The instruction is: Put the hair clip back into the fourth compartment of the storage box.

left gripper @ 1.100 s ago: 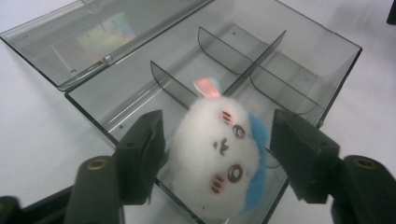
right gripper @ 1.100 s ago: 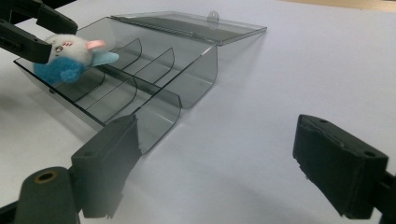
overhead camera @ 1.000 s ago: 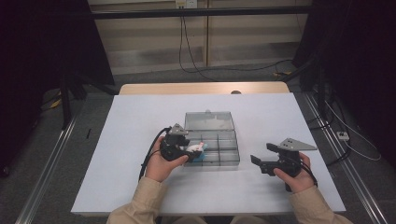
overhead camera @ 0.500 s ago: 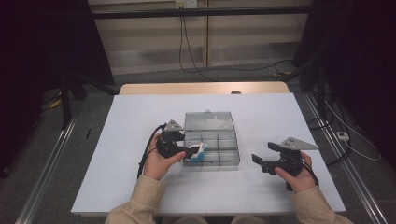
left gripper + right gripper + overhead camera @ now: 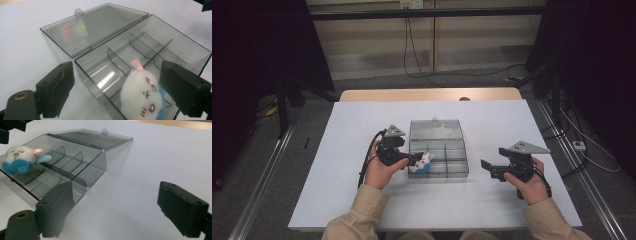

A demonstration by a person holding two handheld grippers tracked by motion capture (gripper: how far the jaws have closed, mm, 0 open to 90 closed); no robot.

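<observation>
A clear grey compartment box [image 5: 447,150] stands open on the white table [image 5: 512,120], its lid [image 5: 435,129] laid flat behind it. A small white and blue plush toy [image 5: 424,162] with a pink ear sits in the box's front left compartment. My left gripper [image 5: 412,159] is at the box's left front corner, open. In the left gripper view the plush [image 5: 142,97] rests in the box [image 5: 150,42] with both jaws standing apart from it. My right gripper [image 5: 489,170] hovers open to the right of the box, holding nothing; its view shows the box [image 5: 75,162] and the plush [image 5: 21,158].
Curved dividers split the box into several compartments, the others bare. A cable trails from the left gripper toward the table's front. A wooden strip [image 5: 427,94] runs along the table's far edge. White tabletop stretches left and right of the box.
My left gripper has drawn back a little to the left, away from the plush, which stays in the box. The right gripper has barely shifted.
</observation>
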